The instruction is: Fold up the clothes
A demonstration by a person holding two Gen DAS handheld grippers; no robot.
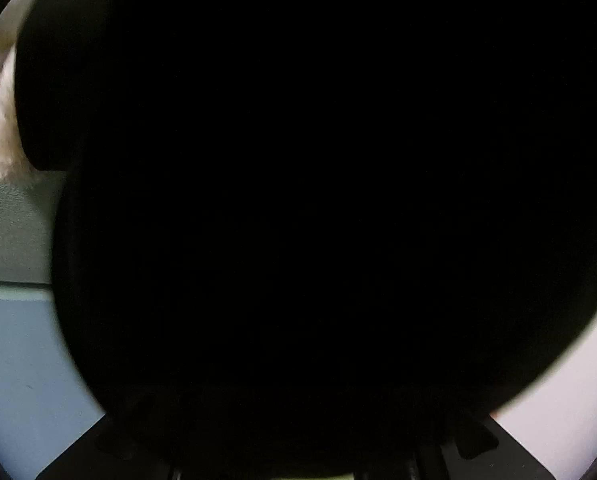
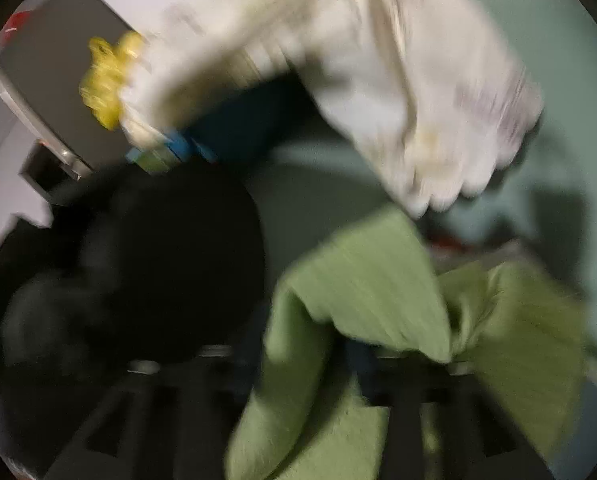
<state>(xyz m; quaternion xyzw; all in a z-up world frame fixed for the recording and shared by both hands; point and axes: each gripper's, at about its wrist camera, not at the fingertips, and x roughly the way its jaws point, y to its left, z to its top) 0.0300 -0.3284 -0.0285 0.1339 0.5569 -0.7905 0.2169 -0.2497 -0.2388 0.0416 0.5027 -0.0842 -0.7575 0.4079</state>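
Heavy motion blur marks the right wrist view, where a green cloth (image 2: 362, 280) hangs over the right claw (image 2: 338, 360). Its dark fingers (image 2: 202, 364) stand apart at the near edge and are not clamped on anything, with the cloth bunched against the right-hand one and trailing off the near edge. Above it, a cream-white garment (image 2: 398, 80) sweeps across the far side, its scalloped hem just over the green cloth's upper edge. A black garment (image 2: 158, 260) fills the left, below a blue block (image 2: 178, 148) and a crumpled yellow item (image 2: 106, 80) that lies against a dark grey panel (image 2: 54, 60). The only open room is a pale green surface (image 2: 558, 80) to the far right, crossed by shadows. In the left wrist view, dark cloth (image 1: 318, 200) sits right over the lens and blacks out nearly everything, hiding the left claw; it is clenched almost fully, though whether it pinches that cloth cannot be told. Only slivers stay open around that black edge: fluffy cream fabric (image 1: 2, 140) at the far left, a pale green strip (image 1: 14, 232) ending in a straight edge, a light blue surface (image 1: 22, 360) nearer, and a whitish patch (image 1: 570, 400) at the near right.
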